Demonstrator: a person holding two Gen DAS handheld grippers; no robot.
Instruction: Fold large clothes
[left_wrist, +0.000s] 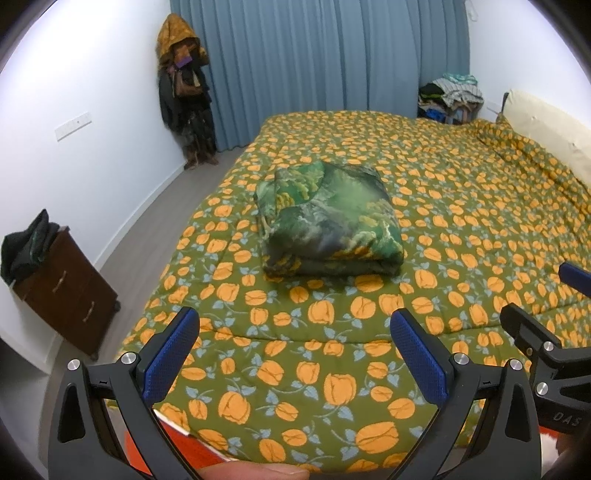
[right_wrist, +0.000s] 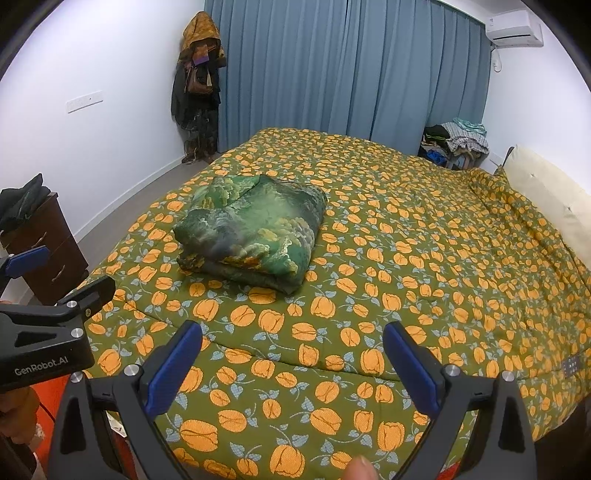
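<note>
Both grippers hang over the near edge of the bed (left_wrist: 461, 206), jaws spread apart and holding nothing: the left gripper (left_wrist: 295, 354) and, beside it, the right gripper (right_wrist: 291, 358). Ahead, well apart from them, the folded green garment (left_wrist: 328, 218) lies on the orange-flowered quilt. Left of the bed stands a brown drawer cabinet (left_wrist: 70, 291) with dark cloth on top. Only the right wrist view shows the air conditioner (right_wrist: 515, 29).
</note>
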